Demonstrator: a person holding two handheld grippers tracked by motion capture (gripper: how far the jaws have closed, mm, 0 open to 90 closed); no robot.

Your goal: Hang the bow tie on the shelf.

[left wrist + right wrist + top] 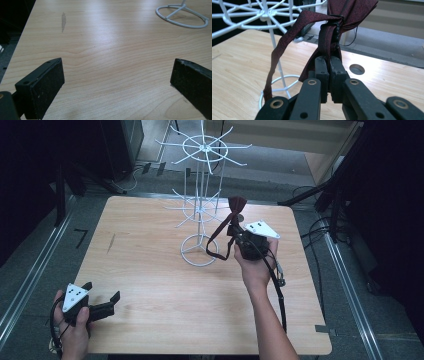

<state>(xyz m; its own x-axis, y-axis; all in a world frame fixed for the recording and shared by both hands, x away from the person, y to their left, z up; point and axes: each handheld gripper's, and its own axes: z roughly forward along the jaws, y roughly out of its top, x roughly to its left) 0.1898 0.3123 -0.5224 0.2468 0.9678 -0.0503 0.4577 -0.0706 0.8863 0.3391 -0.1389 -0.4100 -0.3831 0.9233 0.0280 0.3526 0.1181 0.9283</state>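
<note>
A dark red bow tie (236, 205) with a long strap loop (216, 239) hangs in the air beside a white wire display stand (200, 200). My right gripper (239, 229) is shut on it; in the right gripper view the jaws pinch the tie's knot (329, 47), and the strap (279, 52) droops left past the stand's lower arms (249, 15). My left gripper (107, 301) rests at the table's near left corner. It is open, with bare wood between its jaws (117, 82).
The stand's ring base (200, 251) sits on the wooden table (150, 270) at centre back; the base ring (182, 17) also lies ahead of the left gripper. A cable hole (357, 69) is in the tabletop. Black frames and cables surround the table.
</note>
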